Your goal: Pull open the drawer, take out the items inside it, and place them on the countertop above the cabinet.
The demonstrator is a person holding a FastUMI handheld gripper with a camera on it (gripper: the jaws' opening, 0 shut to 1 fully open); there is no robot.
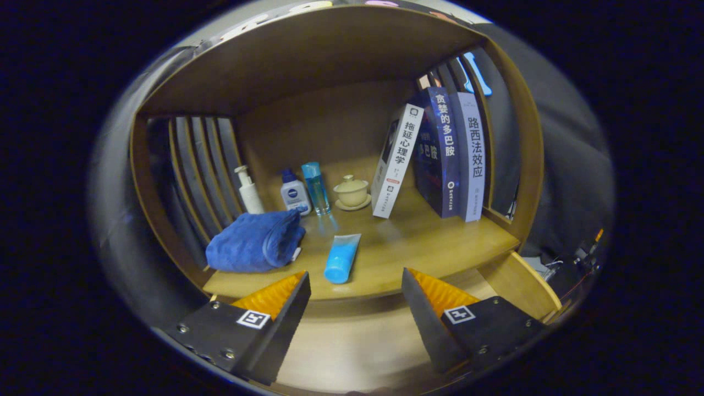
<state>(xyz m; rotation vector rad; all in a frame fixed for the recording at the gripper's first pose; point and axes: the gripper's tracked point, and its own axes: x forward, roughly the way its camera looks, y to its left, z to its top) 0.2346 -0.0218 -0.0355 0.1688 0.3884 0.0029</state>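
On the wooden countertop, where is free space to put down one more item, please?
Open gripper holds nothing. Bare countertop lies between the blue tube and the books. Crowded: the back left, with towel, pump bottle, two bottles and lidded cup.

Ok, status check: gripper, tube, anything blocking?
Gripper open, empty. Blue tube lying on countertop just ahead of the fingers. Blue towel beside it, path unobstructed.

We see our tongs [355, 289] spread wide and empty, a light-blue plastic tube [341, 257] lying on the wooden desk [418, 242] just ahead.
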